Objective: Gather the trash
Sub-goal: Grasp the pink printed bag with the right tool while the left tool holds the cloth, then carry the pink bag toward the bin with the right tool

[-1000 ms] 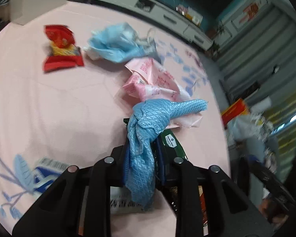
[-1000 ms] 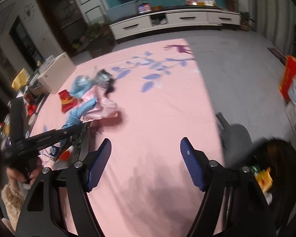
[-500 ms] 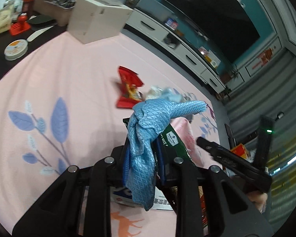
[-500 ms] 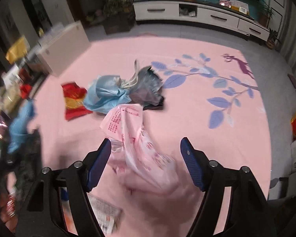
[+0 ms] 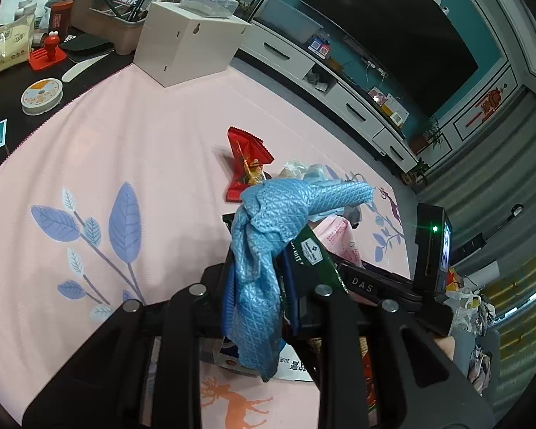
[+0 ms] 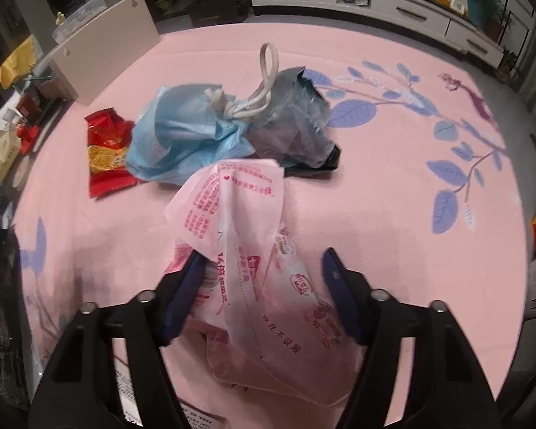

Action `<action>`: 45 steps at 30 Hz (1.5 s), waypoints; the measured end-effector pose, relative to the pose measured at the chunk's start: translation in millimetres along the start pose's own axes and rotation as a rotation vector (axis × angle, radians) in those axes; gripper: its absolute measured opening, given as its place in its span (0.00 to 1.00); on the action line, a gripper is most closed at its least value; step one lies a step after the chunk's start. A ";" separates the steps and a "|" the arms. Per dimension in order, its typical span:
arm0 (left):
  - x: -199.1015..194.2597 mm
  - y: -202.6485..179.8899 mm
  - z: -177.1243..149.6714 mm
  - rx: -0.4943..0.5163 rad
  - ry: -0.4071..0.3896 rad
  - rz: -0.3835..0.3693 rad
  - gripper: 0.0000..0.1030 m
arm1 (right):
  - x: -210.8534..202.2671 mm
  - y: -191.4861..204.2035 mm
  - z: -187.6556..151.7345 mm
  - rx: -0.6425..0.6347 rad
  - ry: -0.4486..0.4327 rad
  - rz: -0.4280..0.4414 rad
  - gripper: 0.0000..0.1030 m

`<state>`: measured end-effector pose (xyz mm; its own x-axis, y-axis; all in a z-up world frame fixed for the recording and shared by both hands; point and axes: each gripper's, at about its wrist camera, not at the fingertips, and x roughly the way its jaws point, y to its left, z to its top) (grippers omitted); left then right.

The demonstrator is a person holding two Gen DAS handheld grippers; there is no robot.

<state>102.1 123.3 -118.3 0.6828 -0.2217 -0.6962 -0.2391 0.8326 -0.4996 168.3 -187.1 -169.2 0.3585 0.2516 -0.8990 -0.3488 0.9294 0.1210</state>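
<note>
- Clamping a blue cloth (image 5: 264, 250): left gripper (image 5: 259, 279), fingers closed on it
- right gripper (image 6: 261, 268) spread wide around pink bag (image 6: 253, 250); red wrapper (image 6: 107, 150) beyond

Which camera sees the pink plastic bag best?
The right wrist view. The pink plastic bag fills the middle of it, lying between the open right tongs, with its red printing clear. In the left wrist view only a small piece of it peeks out behind the blue cloth pinched in the left tongs.
</note>
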 end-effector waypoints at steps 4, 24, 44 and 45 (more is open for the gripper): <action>0.9 -3.9 0.1 0.011 0.000 -0.002 0.24 | -6.4 -3.1 -1.9 0.031 0.010 0.055 0.29; -29.1 -61.8 -24.5 0.167 -0.021 -0.101 0.24 | -196.7 -67.8 -126.9 0.185 -0.288 0.104 0.21; -89.7 -156.4 -100.8 0.334 -0.022 -0.166 0.24 | -285.7 -142.4 -227.0 0.371 -0.459 0.001 0.22; -88.9 -160.3 -102.4 0.338 -0.021 -0.162 0.24 | -286.9 -144.0 -229.3 0.373 -0.462 0.008 0.22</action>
<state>9.1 -42.4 -29.1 0.7076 -0.3573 -0.6096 0.1129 0.9088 -0.4016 -82.8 -455.0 -25.2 0.7262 0.2728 -0.6310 -0.0555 0.9381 0.3418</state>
